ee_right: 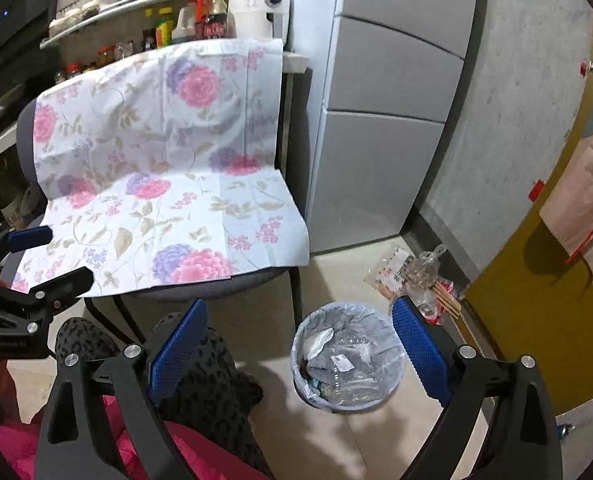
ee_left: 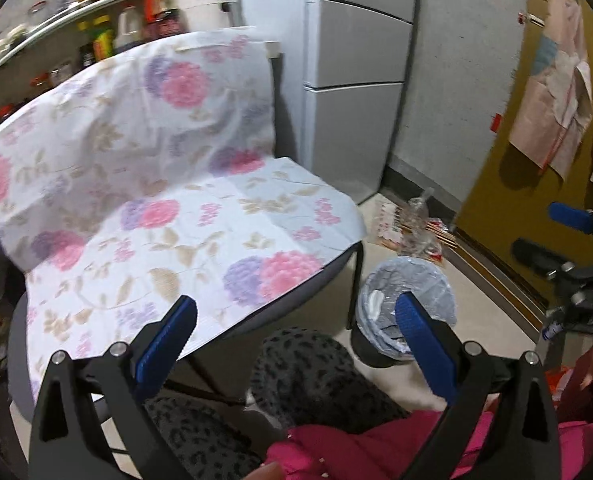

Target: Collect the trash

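pale floor runs beside a chair (ee_right: 216, 280) draped in floral cloth (ee_right: 168, 152). the lined trash bin (ee_right: 348, 360), holding wrappers, sits at five o'clock of the chair, loose trash (ee_right: 420, 276) at its one o'clock. left gripper (ee_left: 296, 328) and right gripper (ee_right: 300, 340) both gape wide, empty.

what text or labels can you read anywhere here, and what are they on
No text can be read with certainty.
Red label on the dark bottle on the shelf: characters too blurred to read.
White appliance: faint front markings, too small.
Printed packet on the floor: pattern only, unreadable.
Small label inside the trash bin: too small.
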`<state>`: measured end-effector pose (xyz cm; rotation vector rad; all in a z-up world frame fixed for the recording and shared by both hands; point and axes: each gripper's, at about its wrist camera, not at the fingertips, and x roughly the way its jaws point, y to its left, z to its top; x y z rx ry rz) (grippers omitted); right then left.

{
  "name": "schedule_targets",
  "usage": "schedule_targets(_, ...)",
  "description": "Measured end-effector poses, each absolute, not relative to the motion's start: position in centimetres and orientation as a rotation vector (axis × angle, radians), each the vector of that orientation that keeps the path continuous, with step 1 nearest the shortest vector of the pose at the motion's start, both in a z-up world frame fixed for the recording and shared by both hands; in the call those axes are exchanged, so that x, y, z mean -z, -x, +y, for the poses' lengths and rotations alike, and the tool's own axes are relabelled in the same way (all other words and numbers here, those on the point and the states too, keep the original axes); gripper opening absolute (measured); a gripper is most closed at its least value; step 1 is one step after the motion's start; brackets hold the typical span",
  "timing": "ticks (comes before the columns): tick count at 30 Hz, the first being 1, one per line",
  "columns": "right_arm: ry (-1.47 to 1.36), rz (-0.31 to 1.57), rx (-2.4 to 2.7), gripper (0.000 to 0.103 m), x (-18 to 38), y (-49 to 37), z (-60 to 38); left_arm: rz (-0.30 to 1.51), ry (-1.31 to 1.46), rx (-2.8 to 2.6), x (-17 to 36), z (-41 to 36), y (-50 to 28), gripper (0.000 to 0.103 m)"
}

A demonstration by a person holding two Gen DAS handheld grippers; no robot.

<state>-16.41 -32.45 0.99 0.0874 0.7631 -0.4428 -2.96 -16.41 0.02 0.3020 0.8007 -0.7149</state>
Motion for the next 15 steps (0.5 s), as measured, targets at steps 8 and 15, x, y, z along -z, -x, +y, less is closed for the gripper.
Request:
schedule_targets(8, -0.082, 0.737, 0.449, 0.093, -2.0, 17.0, -32.5, 0.818, -0.285, 0.613, -0.1, -14.2, 2.3, 0.096)
schedule_targets(15, -0.089, 0.734, 0.454, 0.093, -2.1, 17.0, -32.4, 0.814, -0.291, 0.594, -0.3, -14.3, 2.4, 0.096)
